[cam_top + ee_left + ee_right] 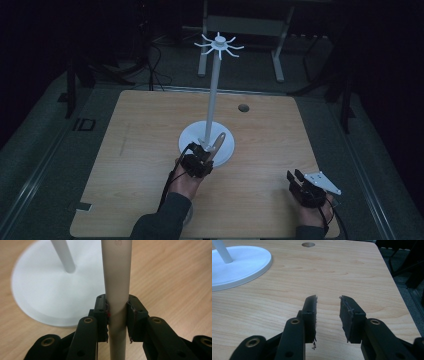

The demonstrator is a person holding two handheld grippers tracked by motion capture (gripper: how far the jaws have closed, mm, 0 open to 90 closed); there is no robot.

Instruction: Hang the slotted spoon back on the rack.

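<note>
A: What has the left gripper (117, 315) got?

B: Its jaws are clenched on a pale beige handle (117, 285), a rounded rod with one pad pressing on each side. In the high view the handle (218, 144) slants up toward one o'clock from the gripper (204, 159), over the near edge of the white stand's round base (192, 137).

A: And the stand itself?

B: The white stand (214, 90) rises from the middle of the wooden table (130, 150), with a ring of hooks (219, 45) on top.

A: The right gripper (328, 312)?

B: Released, nothing between the jaws. It rests at about four o'clock from the stand, near the table's front edge, well apart from the handle.
</note>
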